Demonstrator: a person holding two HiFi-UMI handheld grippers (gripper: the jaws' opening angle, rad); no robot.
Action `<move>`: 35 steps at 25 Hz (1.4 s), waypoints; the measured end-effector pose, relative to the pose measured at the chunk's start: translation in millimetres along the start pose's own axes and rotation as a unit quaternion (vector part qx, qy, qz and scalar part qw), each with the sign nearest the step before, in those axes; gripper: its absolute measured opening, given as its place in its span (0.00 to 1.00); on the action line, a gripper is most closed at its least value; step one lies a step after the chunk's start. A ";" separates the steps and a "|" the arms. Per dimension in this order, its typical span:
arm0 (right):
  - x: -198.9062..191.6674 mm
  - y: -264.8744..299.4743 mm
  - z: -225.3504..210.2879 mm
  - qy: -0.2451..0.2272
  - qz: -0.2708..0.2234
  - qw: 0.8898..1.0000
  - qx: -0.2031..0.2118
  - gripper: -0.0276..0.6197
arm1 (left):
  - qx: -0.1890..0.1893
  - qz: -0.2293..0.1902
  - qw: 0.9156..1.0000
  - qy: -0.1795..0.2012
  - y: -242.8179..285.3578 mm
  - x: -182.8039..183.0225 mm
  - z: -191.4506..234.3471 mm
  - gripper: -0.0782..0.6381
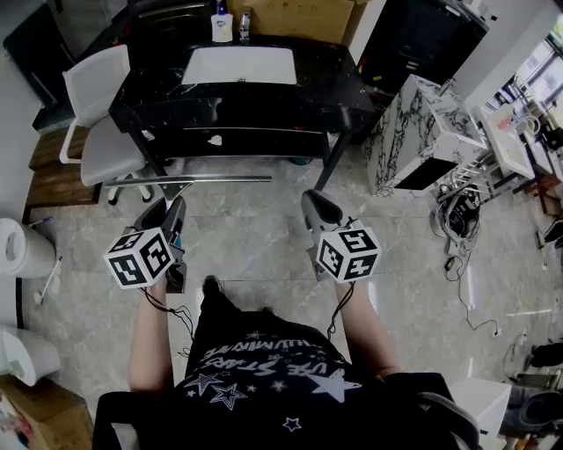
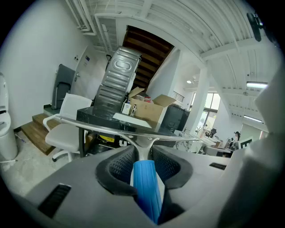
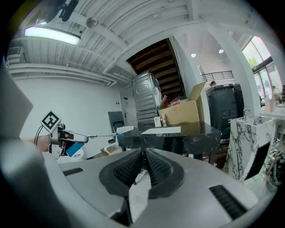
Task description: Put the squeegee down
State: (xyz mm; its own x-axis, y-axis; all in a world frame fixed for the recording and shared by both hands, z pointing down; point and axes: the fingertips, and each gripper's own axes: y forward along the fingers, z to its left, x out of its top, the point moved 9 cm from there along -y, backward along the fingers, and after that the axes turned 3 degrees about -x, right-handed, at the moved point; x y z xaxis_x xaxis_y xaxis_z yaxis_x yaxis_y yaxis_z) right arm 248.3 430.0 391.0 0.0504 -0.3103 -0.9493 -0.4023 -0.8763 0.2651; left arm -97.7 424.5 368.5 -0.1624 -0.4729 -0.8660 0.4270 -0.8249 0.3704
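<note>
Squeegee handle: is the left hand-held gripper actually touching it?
Touching. In the left gripper view, the squeegee handle sits clamped between the pads of the left hand-held gripper, pressed on both sides with no gap.

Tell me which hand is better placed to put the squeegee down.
Left. The left tool is clamped on the squeegee by its blue handle, with the black table straight ahead. The right tool is shut on nothing.

Black table (image 1: pixel 325 92) holds white board (image 1: pixel 239 64) (bottles (image 1: pixel 223 25) behind); white chair (image 1: pixel 98 83) beside.
</note>
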 end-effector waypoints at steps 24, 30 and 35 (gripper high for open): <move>8.6 122.1 42.8 0.031 0.006 0.998 -0.047 0.13 | -0.025 0.026 0.999 -0.007 55.8 51.2 121.1 0.31; 28.4 195.2 77.5 0.029 0.006 0.997 -0.067 0.13 | -0.049 0.037 0.998 -0.011 83.3 88.0 195.8 0.31; 31.3 228.8 84.9 0.038 0.010 0.995 -0.092 0.13 | -0.057 0.041 0.998 -0.007 105.4 106.0 236.5 0.31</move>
State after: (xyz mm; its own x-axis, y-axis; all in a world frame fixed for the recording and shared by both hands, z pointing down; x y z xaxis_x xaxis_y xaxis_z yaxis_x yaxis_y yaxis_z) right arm 80.2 251.1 407.7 0.1166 -0.3495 -0.9297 -0.2306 -0.9200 0.3170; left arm -280.2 214.2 395.2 -0.1342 -0.5424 -0.8294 0.5368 -0.7432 0.3992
